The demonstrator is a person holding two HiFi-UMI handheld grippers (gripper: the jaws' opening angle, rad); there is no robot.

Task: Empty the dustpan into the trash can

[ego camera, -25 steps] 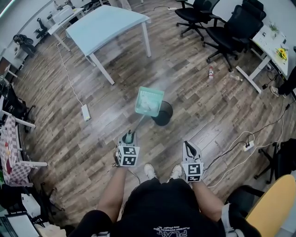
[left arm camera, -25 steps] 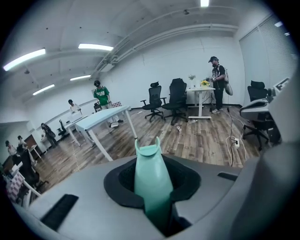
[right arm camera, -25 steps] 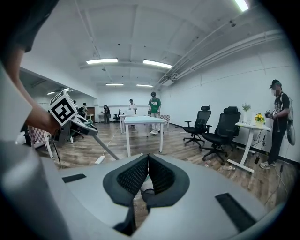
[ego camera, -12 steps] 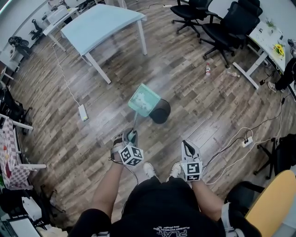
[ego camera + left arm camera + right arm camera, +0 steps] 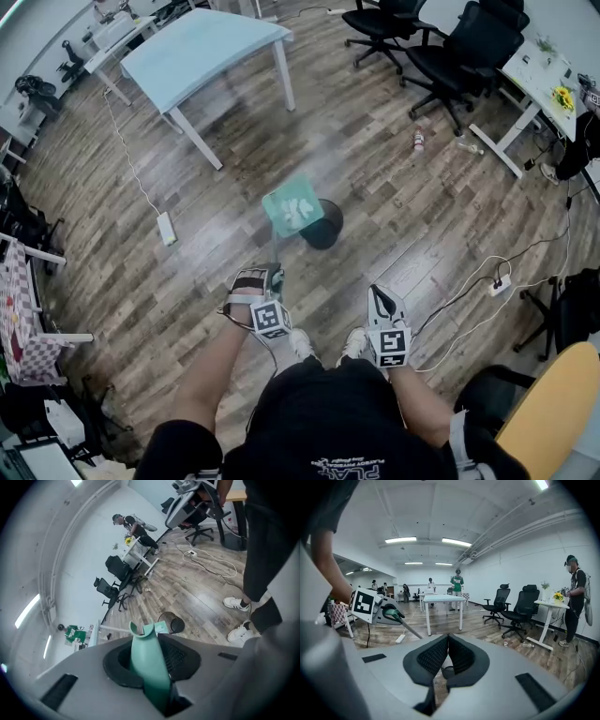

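Note:
A teal dustpan hangs tilted over the rim of a black round trash can on the wood floor. White scraps lie in the pan. My left gripper is shut on the dustpan's long teal handle, rolled over to one side. Past that handle, the left gripper view shows the trash can below. My right gripper hangs beside it, to the right, apart from the dustpan. Its jaws are shut with nothing between them. In the right gripper view the left gripper shows at the left.
A light blue table stands at the far left, black office chairs at the far right beside a white desk. A power strip with its cable, a bottle and a second strip lie on the floor.
The left gripper has rolled and sunk toward me. The dustpan has tipped and come down closer over the trash can. The right gripper has kept still.

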